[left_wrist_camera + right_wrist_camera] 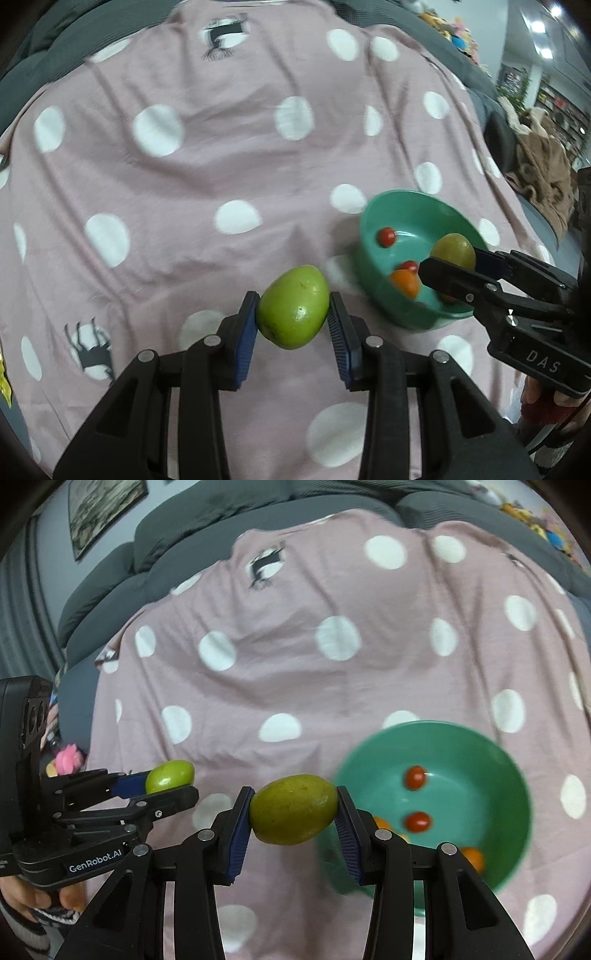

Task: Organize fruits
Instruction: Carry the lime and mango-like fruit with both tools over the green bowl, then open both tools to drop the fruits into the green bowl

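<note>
We are gripping one fruit in each tool. The left gripper [292, 317], low and centre in its own view, is clenching a bright green fruit [293, 307] across its width between the blue pads, clear of the spotted pink cloth [229, 155]. The right gripper [294, 814] is likewise clamping a duller yellow-green fruit [294, 808] sideways, so it cannot roll out. The teal bowl [517, 775] is sitting at the lower right of both views, already holding two small red fruits [415, 777] and some orange ones [472, 858]. In the left view, the right tool's fruit appears over the bowl. We are judging that both fruits are headed there, one after the other.
</note>
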